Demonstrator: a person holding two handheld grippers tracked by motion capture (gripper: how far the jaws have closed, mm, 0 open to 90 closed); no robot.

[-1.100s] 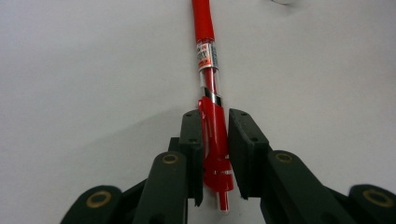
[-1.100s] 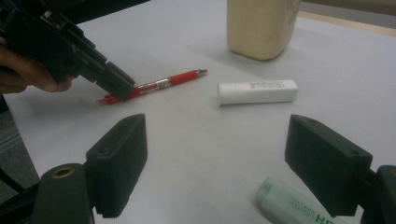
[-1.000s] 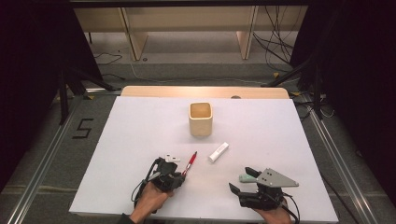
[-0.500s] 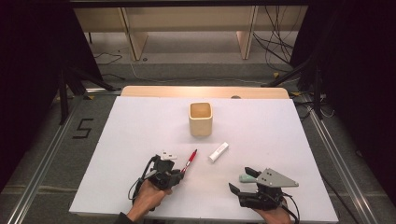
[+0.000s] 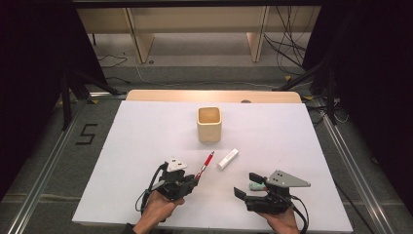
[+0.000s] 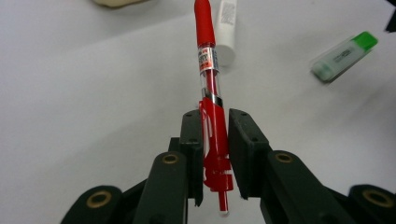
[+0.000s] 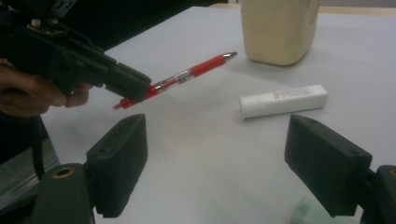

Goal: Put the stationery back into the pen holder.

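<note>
A red pen (image 5: 205,163) is clamped by its clip end in my left gripper (image 5: 194,179), which is shut on it; the pen (image 6: 208,70) points away between the jaws toward the beige cup (image 5: 209,124). In the right gripper view the pen (image 7: 187,74) hangs tilted above the table with its tip raised. My right gripper (image 5: 246,186) rests near the front edge, jaws wide open (image 7: 219,154) with nothing between them. A green highlighter (image 5: 254,186) lies just by its jaws.
A white tube (image 5: 227,158) lies between the pen and the right gripper. The cup stands upright at the middle of the white tabletop (image 5: 146,136). A wooden strip (image 5: 214,96) borders the far edge.
My left gripper with the red pen has shifted slightly forward and to the right. The right gripper has stayed still.
</note>
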